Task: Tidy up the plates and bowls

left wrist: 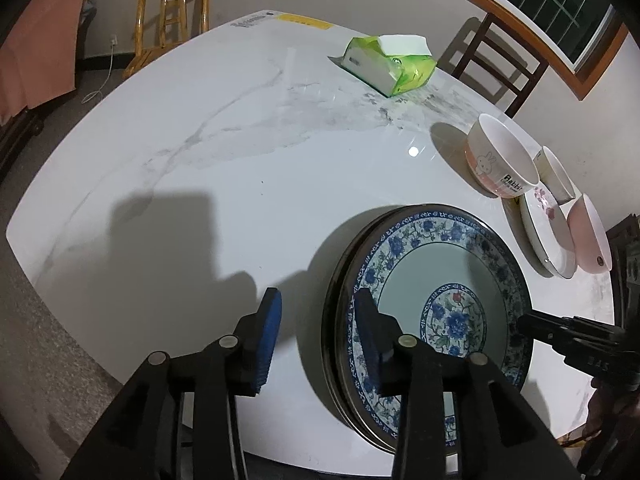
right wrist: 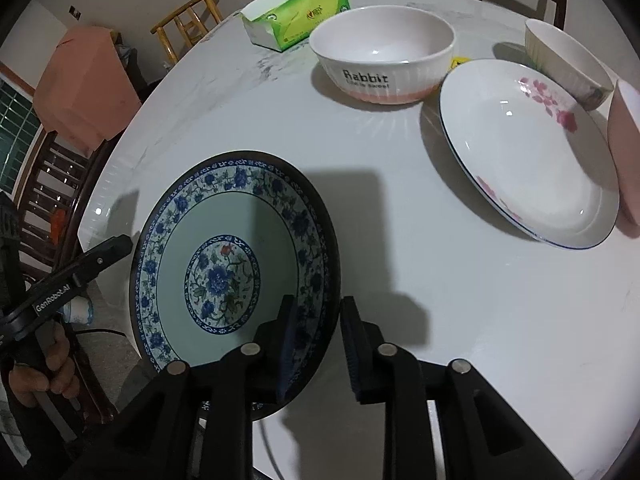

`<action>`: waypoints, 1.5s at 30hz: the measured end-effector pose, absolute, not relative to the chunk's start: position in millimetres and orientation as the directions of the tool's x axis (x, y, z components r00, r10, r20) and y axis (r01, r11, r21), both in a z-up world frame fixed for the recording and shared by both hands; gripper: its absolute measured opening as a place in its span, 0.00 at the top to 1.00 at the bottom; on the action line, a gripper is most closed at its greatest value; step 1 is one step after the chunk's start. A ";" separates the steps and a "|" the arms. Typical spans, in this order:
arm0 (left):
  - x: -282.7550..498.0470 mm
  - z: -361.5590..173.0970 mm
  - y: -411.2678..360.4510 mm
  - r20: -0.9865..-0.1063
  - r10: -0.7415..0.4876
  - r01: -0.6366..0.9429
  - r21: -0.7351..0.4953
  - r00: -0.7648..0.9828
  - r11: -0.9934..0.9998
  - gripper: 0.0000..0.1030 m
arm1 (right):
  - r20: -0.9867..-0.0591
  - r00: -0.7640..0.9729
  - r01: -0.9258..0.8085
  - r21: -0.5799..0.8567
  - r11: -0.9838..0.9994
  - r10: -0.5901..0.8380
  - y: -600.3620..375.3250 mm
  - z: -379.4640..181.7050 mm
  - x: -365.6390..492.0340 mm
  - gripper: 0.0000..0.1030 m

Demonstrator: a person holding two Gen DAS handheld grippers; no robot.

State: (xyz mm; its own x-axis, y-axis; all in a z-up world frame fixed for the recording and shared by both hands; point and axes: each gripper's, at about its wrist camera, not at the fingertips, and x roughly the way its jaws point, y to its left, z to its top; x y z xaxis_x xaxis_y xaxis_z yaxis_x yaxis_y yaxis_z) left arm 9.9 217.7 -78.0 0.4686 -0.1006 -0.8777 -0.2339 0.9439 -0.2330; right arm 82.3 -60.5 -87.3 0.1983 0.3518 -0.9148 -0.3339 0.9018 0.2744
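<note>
Both grippers, the left gripper [left wrist: 318, 334] and right gripper [right wrist: 316, 350], are seen parted astride opposite rims of the blue-patterned plate [right wrist: 232, 264] (unclamped), which is rested near the marble table's [left wrist: 200, 160] edge.

Overhead indoor light, hard dark shadows on glossy table [left wrist: 200, 184]; small glare spots; strong fisheye bending, black corners.

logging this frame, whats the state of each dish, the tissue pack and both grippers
blue floral plate: flat on table, stacked on another plate
pink flower plate: upright, empty
Rabbit bowl: upright, empty
ribbed bowl: upright, beside pink flower plate
pink bowl: at table edge
tissue pack: open, tissue sticking out
left hand-held gripper: open, straddling blue plate's rim
right hand-held gripper: open, straddling opposite rim
</note>
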 end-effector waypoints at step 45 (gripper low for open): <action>114.6 -46.0 39.6 -0.779 -0.321 0.079 -0.332 0.538 0.940 0.55 | -0.784 0.581 -0.021 0.253 0.967 0.218 -244.2 -73.8 130.3 0.72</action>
